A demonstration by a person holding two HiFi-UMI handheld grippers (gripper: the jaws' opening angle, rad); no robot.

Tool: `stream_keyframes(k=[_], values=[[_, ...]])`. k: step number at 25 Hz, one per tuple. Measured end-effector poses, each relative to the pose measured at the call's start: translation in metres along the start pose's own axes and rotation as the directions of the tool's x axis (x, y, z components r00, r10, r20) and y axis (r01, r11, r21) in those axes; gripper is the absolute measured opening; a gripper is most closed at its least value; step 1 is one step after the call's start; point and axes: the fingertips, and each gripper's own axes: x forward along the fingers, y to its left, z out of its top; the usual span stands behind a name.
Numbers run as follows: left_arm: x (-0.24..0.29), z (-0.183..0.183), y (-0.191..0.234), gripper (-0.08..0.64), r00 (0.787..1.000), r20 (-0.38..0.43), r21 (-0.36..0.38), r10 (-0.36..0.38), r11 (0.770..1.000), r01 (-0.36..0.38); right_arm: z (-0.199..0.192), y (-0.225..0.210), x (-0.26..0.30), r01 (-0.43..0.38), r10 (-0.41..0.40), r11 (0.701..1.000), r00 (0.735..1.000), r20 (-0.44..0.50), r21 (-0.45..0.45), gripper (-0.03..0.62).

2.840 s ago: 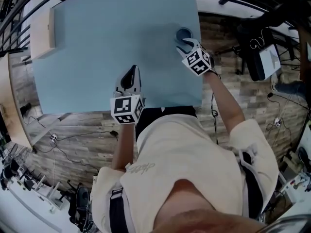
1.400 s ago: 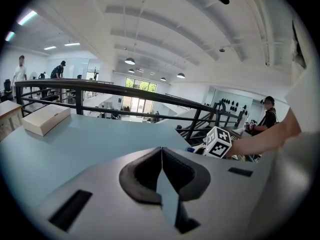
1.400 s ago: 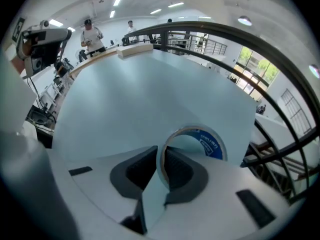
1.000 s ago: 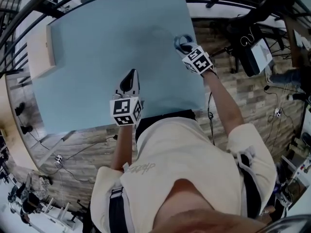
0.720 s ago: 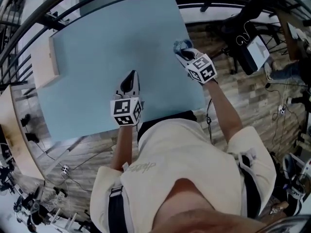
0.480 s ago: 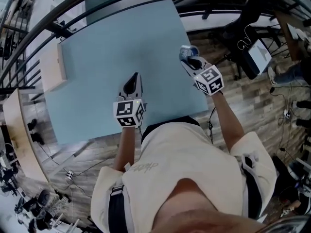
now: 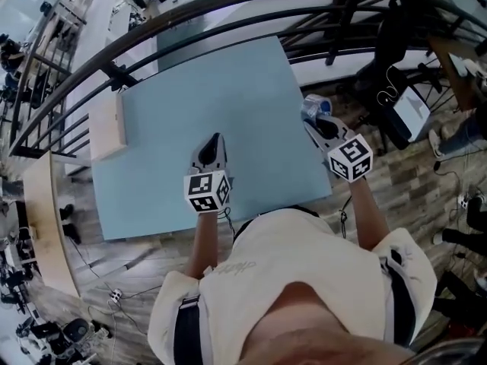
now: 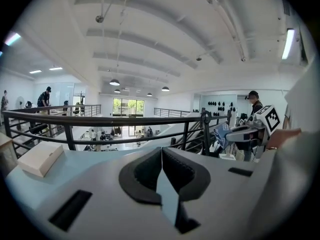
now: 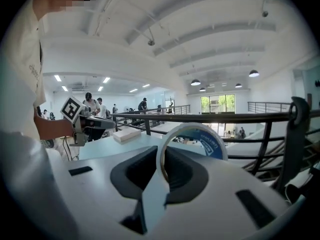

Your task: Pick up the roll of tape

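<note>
The roll of tape (image 7: pixel 313 106), white with a blue inner face, hangs in the air just past the right edge of the light blue table (image 7: pixel 213 82). My right gripper (image 7: pixel 316 122) is shut on its wall. In the right gripper view the roll of tape (image 9: pixel 196 140) stands upright, with its left edge clamped where the jaws of the right gripper (image 9: pixel 161 164) meet. My left gripper (image 7: pixel 216 138) hovers above the near middle of the table. Seen in its own view, the left gripper (image 8: pixel 161 156) is shut with nothing in it.
A pale wooden box (image 7: pixel 108 125) lies on the table's left side. A black metal railing (image 7: pixel 228 2) curves round the far edge. Chairs, a monitor (image 7: pixel 415 109) and cables stand on the wood floor to the right. The person's torso fills the near foreground.
The right gripper has lifted the tape off the table's right edge and carried it up and rightward, beyond the table. The left gripper has also risen, still shut.
</note>
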Motion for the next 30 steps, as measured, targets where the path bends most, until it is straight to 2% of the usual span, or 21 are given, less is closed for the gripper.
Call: stream_keyframes(k=[6,13,19,30], values=[[-0.015,0.01,0.006,0.021,0.999,0.031,0.007,0.028,1.0,-0.029,0.017,0.009,-0.015,-0.026,0.026,1.0,0.999,0.041,0.006,0.052],[-0.025,0.025,0.01,0.021,0.998,0.059,0.028,0.035,0.999,-0.037,0.056,0.019,-0.022,-0.041,0.049,0.997,0.992,0.119,-0.072,0.052],[-0.026,0.057,0.018,0.021,0.992,0.119,0.055,0.033,0.998,-0.04,0.09,0.018,-0.023,-0.022,0.042,0.994,0.981,0.188,-0.111,0.052],[-0.026,0.115,0.031,0.021,0.972,0.232,0.102,0.024,0.994,-0.049,0.124,0.02,-0.016,-0.012,0.049,0.99,0.964,0.261,-0.142,0.052]])
